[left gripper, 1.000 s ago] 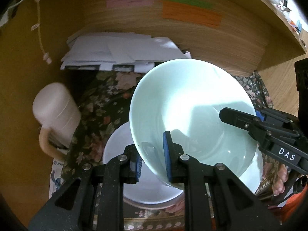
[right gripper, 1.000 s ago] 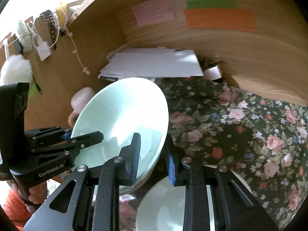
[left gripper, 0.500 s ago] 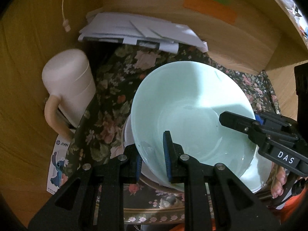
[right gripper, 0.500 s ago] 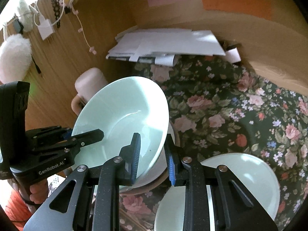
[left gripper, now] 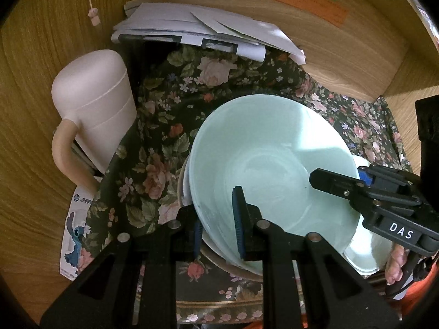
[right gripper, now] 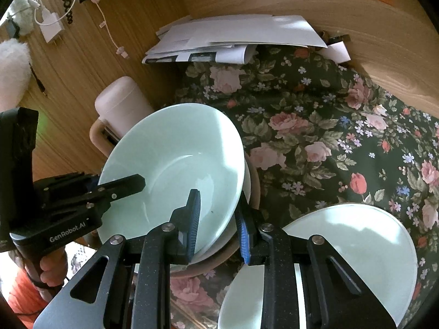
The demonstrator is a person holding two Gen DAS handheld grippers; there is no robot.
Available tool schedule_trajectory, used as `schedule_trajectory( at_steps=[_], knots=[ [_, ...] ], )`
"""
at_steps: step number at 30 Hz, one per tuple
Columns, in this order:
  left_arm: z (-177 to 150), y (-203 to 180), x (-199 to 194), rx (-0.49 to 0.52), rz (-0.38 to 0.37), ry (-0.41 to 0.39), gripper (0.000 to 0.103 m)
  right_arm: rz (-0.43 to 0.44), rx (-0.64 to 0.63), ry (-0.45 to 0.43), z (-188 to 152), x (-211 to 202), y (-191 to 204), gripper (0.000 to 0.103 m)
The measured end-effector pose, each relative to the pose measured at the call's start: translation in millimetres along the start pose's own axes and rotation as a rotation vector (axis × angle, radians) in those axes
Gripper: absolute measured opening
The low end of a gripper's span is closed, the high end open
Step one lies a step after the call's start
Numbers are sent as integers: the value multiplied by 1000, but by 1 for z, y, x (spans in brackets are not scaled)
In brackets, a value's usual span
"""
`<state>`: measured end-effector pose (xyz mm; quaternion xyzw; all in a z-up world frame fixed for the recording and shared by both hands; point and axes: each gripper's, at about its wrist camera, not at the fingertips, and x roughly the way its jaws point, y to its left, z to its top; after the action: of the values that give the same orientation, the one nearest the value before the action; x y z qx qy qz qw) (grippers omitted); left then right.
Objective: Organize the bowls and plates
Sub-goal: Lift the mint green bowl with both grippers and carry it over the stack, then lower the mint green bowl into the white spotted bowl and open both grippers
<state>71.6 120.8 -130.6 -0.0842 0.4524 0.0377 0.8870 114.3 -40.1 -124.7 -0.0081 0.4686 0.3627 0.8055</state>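
A pale green bowl [left gripper: 263,159] [right gripper: 175,164] is held by both grippers at opposite sides of its rim. My left gripper [left gripper: 218,219] is shut on the near-left rim, one pad inside and one outside. My right gripper [right gripper: 219,222] is shut on the near-right rim in the same way. The bowl sits low over a stack of white dishes [right gripper: 248,183] on a tan-rimmed plate [right gripper: 219,260]; whether it rests on them I cannot tell. Another pale green plate [right gripper: 356,246] lies on the cloth to the right.
A dark floral cloth [right gripper: 329,126] covers the surface inside a wooden alcove. A pink mug [left gripper: 96,115] stands at the left wall. A stack of white papers [left gripper: 208,30] lies at the back. A sticker card [left gripper: 76,230] lies by the cloth's left edge.
Both grippers have come down with the bowl, which has levelled out over the stack of white dishes. The mug and cloth now appear closer.
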Motion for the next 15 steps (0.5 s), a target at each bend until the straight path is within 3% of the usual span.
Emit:
schedule_trajectory(
  at_steps=[15],
  knots=[
    [0,-1,5,10,20,1,20,-24,-41,4,1,-4,-2,28]
  ],
)
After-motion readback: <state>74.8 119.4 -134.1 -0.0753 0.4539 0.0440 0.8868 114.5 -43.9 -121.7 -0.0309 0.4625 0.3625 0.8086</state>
